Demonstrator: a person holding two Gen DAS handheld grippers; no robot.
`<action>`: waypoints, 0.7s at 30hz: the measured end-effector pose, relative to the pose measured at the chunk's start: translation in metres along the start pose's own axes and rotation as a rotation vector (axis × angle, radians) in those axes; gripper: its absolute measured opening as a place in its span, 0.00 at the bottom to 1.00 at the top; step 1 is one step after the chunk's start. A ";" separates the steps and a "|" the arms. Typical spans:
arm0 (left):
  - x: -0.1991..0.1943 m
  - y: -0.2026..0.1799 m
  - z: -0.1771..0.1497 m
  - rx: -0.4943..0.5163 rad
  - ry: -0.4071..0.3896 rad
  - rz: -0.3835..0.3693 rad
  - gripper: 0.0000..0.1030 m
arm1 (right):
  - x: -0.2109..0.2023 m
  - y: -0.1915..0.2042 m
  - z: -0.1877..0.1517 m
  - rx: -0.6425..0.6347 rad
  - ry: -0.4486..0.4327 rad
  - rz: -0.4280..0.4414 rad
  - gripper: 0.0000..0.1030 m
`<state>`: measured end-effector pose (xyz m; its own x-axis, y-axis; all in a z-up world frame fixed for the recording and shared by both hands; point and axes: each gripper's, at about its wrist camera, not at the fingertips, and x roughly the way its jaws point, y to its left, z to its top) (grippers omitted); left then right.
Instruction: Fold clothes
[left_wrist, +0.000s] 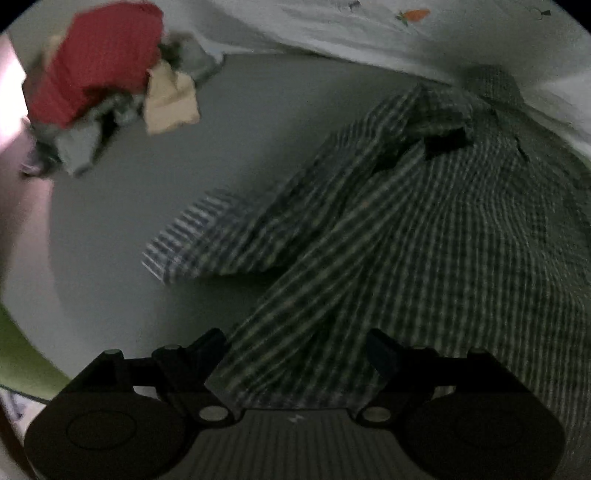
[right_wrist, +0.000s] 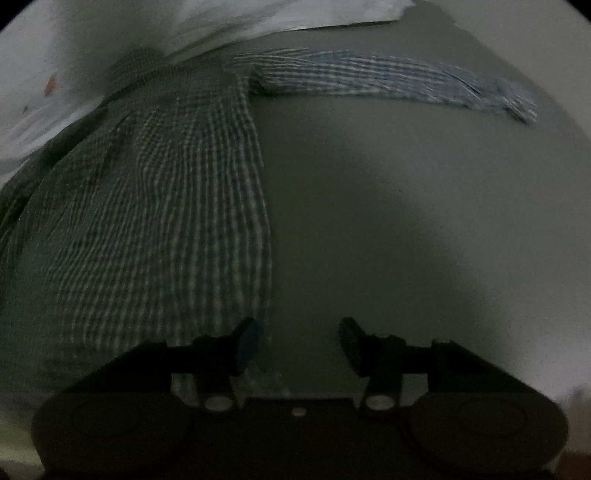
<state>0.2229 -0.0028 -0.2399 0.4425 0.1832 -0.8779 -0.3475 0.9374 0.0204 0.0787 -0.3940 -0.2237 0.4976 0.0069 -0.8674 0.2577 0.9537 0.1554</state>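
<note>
A checked shirt (left_wrist: 424, 229) of thin, crinkled woven cloth lies spread on a smooth, matte grey surface (left_wrist: 122, 221). Its pattern is a fine grid of dark and pale lines, green-grey in the dim light and bluer where the light reaches it. The body of the shirt forms a broad, rumpled shape. One sleeve (left_wrist: 207, 240) lies folded out across the surface in the left wrist view, and in the right wrist view another sleeve (right_wrist: 388, 79) stretches flat and straight away from the shoulder, ending in a cuff.

The left gripper (left_wrist: 295, 354) has its two black fingers set apart, with a bunched fold of the shirt's hem running between them. The fold does not fill the gap, and I cannot tell whether the fingers press on it. The right gripper (right_wrist: 299, 341) stands with its fingers wide apart, nothing between them but bare grey surface. Its left finger sits just at the shirt's straight side edge.

At the far left corner sits one loose pile of clothes (left_wrist: 107, 81): a red knitted piece on top, a beige piece hanging beside it, and grey pieces beneath. Along the far edge runs a white sheet (left_wrist: 369, 33), soft and creased, printed with small figures, one of them orange. The shirt's collar end rests against that sheet. Both views are dim and somewhat blurred.
</note>
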 end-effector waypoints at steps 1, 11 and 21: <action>0.004 0.005 0.000 0.004 0.012 -0.031 0.82 | 0.000 0.001 -0.005 0.027 -0.009 -0.007 0.53; 0.003 0.014 -0.007 0.032 -0.008 -0.217 0.67 | -0.011 0.025 -0.023 0.084 -0.040 -0.038 0.53; -0.022 0.002 -0.013 -0.082 -0.045 -0.176 0.03 | -0.043 0.026 -0.006 -0.078 -0.175 -0.109 0.00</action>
<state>0.2017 -0.0089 -0.2269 0.5380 0.0336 -0.8423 -0.3271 0.9292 -0.1719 0.0592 -0.3673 -0.1849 0.6081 -0.1435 -0.7808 0.2564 0.9663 0.0220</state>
